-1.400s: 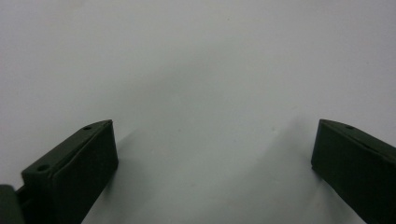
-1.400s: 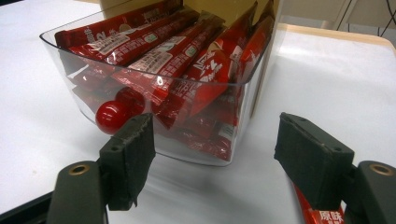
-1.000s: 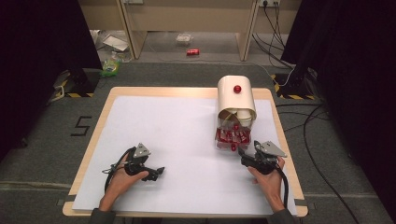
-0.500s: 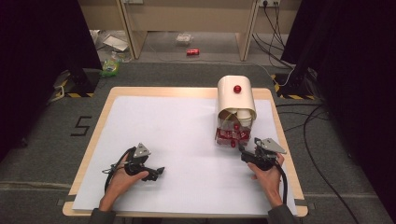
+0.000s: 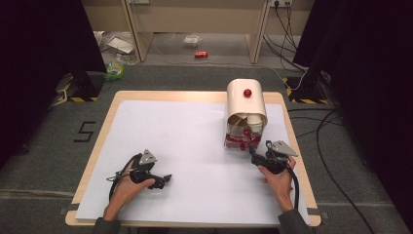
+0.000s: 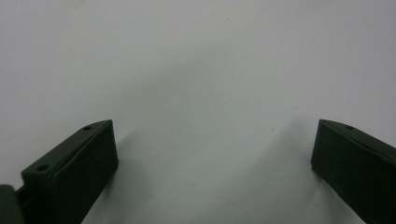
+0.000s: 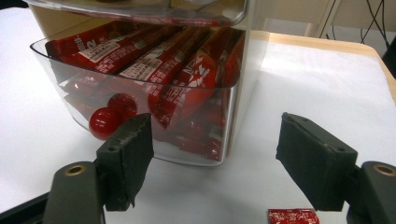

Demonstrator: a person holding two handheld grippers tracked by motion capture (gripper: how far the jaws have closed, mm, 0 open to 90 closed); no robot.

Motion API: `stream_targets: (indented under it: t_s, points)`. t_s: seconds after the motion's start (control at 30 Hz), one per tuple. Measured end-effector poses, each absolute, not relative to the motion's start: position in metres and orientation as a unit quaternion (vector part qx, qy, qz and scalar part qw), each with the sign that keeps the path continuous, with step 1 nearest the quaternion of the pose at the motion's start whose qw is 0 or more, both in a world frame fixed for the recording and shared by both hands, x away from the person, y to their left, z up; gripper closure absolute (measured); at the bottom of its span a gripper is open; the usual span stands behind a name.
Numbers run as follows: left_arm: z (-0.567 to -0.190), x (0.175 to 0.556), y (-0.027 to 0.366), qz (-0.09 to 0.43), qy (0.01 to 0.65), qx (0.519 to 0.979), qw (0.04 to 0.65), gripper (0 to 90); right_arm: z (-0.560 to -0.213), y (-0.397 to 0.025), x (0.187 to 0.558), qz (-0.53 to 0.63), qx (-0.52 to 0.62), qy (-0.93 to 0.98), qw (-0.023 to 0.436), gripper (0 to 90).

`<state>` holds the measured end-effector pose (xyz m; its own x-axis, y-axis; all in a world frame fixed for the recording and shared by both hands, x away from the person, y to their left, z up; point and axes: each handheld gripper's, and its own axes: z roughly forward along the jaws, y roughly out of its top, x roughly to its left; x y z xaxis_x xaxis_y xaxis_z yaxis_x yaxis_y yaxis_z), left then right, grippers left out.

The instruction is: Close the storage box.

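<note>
The white-covered table (image 5: 195,146) takes up the middle of the high view, its wooden rim showing along the top and right edges. Right of centre stands a cream roll-top container (image 5: 246,105) with a red knob (image 5: 248,92) on its lid. Below it, toward the lower right, a clear plastic drawer (image 7: 140,112) juts out, packed with red snack sachets (image 7: 154,60) lying lengthwise front to back, their long axes pointing toward the camera in the right gripper view. A red ball-shaped pull (image 7: 103,122) sits on the drawer's front wall, low in the left half of that view.

The right gripper (image 5: 259,157) is just below and to the right of the drawer in the high view, much the nearer of the two. Its jaws are spread wide with nothing between them, and the drawer front lies straight ahead and slightly left of the gap. A single red sachet (image 7: 293,216) lies flat on the table at the bottom edge of the right gripper view, just beneath the right-hand jaw; it is cut off by the frame, so its full shape is uncertain.

The left gripper (image 5: 163,180) rests at the lower left of the high view, well apart from the container, jaws spread over bare table.
</note>
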<state>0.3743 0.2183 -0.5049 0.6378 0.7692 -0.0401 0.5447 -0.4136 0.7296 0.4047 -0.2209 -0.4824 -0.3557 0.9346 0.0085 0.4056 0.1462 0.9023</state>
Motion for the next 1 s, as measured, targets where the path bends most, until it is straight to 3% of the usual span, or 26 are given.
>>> stream_targets:
  t_s: [0.57,1.0]
  points:
    - [-0.505,0.374,0.218,0.153,0.397,0.827,0.368,0.0,-0.486,-0.223,0.412,0.440,0.489,0.689,0.304,26.2]
    - [-0.505,0.374,0.218,0.153,0.397,0.827,0.368,0.0,-0.481,-0.231,0.408,0.434,0.500,0.687,0.300,30.0]
